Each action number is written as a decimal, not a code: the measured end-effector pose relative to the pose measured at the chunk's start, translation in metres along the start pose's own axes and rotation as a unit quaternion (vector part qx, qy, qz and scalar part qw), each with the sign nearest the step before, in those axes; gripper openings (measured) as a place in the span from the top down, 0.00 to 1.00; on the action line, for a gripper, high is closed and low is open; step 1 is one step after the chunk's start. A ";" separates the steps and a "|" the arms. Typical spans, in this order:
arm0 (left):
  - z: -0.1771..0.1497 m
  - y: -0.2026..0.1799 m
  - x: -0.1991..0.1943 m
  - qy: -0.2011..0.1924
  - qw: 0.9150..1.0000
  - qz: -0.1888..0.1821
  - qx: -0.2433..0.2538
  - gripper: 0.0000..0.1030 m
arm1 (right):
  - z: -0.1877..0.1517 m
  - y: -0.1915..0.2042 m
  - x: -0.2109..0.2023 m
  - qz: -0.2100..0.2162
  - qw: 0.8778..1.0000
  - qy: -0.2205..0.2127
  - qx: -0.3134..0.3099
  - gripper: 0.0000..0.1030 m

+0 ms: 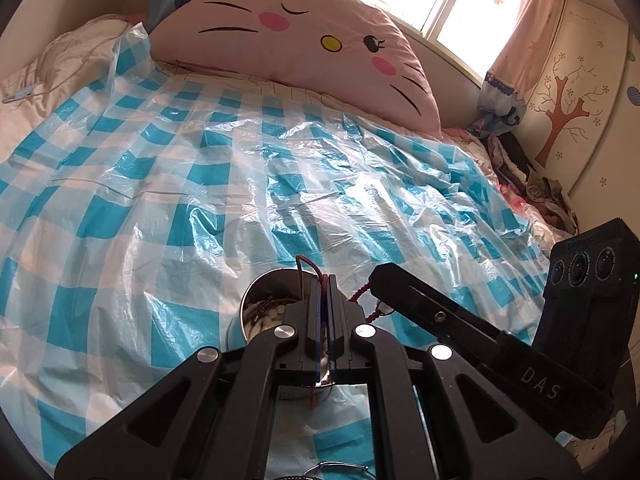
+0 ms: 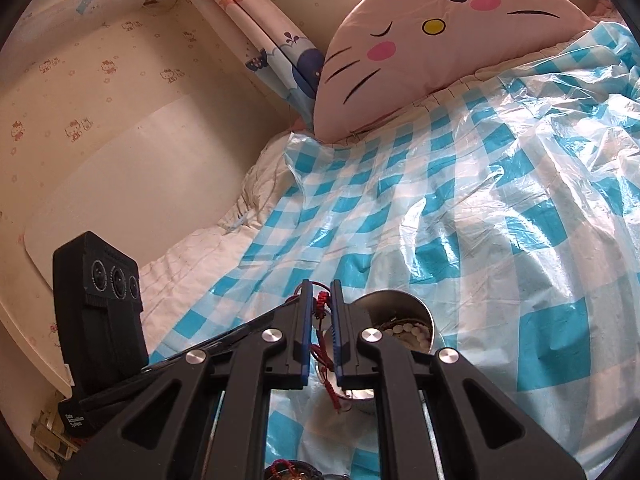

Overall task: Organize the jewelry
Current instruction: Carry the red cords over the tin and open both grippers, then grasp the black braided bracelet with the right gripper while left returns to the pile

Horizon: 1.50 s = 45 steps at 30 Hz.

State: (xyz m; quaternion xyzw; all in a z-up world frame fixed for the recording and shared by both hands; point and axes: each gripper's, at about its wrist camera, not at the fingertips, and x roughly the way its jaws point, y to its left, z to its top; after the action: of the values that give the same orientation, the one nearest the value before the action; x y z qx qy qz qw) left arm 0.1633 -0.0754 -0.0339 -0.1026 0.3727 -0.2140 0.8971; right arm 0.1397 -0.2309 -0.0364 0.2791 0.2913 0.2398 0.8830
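Observation:
A round metal tin (image 1: 262, 286) holding white beads and other jewelry sits on the blue-checked plastic sheet; it also shows in the right wrist view (image 2: 404, 304). My left gripper (image 1: 325, 280) is shut on a thin red cord (image 1: 310, 266), held over the tin. My right gripper (image 2: 321, 285) is shut on the knotted part of a red braided cord bracelet (image 2: 320, 304), just left of the tin. The right gripper's finger (image 1: 404, 284) shows in the left wrist view, with red braid (image 1: 362, 292) beside it.
The blue-and-white checked plastic sheet (image 1: 200, 184) covers the bed. A pink cat-face pillow (image 1: 304, 36) lies at the far end. More jewelry lies at the near edge: a metal piece (image 1: 340, 468) and a red and brown piece (image 2: 288, 470). Clothes (image 1: 532, 184) pile at the right.

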 end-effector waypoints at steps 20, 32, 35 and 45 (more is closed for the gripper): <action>0.007 0.051 0.014 0.009 0.995 0.050 -0.088 0.44 | 0.004 -0.035 -0.006 -0.069 0.996 -0.021 0.060 0.38; -0.030 0.029 -0.023 0.079 0.993 0.090 0.019 0.42 | -0.036 -0.022 -0.048 -0.119 0.990 0.052 0.053 0.38; -0.053 0.027 -0.038 0.103 0.987 0.107 0.060 0.42 | -0.060 -0.008 -0.052 -0.134 0.987 0.092 0.018 0.38; -0.074 0.036 -0.084 0.109 0.986 0.117 0.054 0.40 | -0.096 0.034 -0.037 -0.045 0.985 0.163 -0.038 0.38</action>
State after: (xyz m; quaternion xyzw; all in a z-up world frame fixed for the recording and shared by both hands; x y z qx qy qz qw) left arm 0.0688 -0.0066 -0.0460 0.0145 0.4651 -0.1374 0.8744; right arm 0.0421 -0.1944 -0.0653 0.1888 0.4340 0.2532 0.8437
